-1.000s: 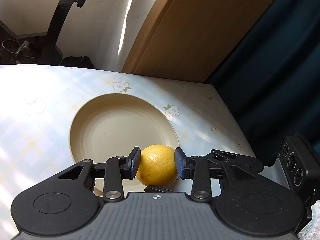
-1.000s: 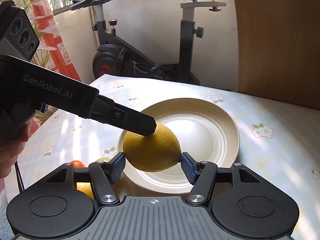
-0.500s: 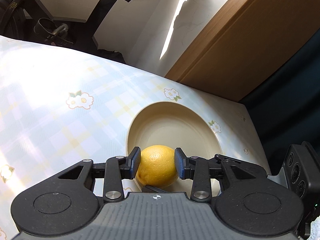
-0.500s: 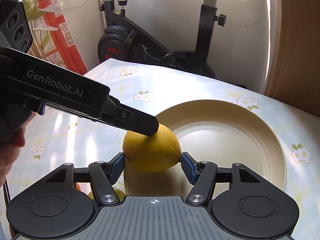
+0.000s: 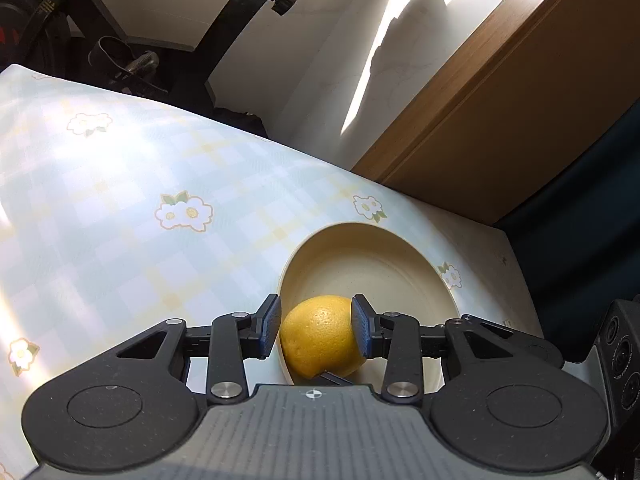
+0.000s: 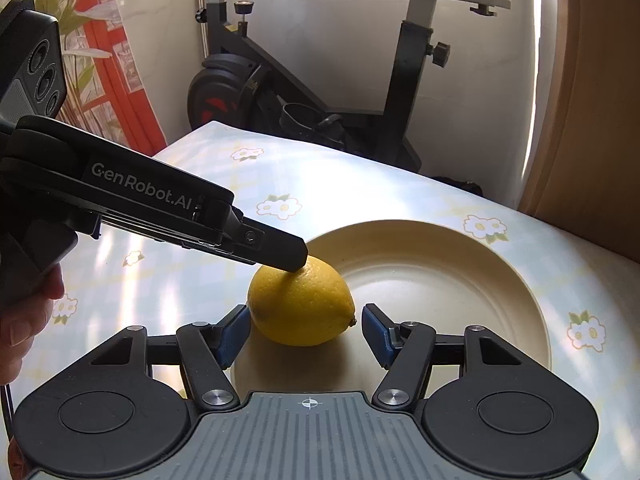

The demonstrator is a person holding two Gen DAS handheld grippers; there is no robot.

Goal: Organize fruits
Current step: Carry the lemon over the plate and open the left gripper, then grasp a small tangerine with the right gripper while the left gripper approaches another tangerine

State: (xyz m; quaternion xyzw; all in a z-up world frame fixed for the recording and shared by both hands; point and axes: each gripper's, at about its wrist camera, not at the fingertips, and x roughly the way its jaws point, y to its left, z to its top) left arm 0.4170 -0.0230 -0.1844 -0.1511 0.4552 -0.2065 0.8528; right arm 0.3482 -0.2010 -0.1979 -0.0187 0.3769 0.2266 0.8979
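A yellow lemon rests just inside the near left rim of a cream plate. My left gripper holds it between its blue pads, and its jaws are starting to open. In the right wrist view the lemon lies on the plate with the left gripper's upper finger on its top. My right gripper is open just behind the lemon. Its right pad stands clear of the lemon's pointed end.
The plate sits on a table with a pale checked, flowered cloth; its right edge runs close to the plate. An exercise bike and a wooden panel stand beyond the table. A person's hand grips the left tool.
Both grippers carried the lemon left and down to the plate's near left rim. The lemon now rests on the plate, and a gap shows at the right gripper's right pad.
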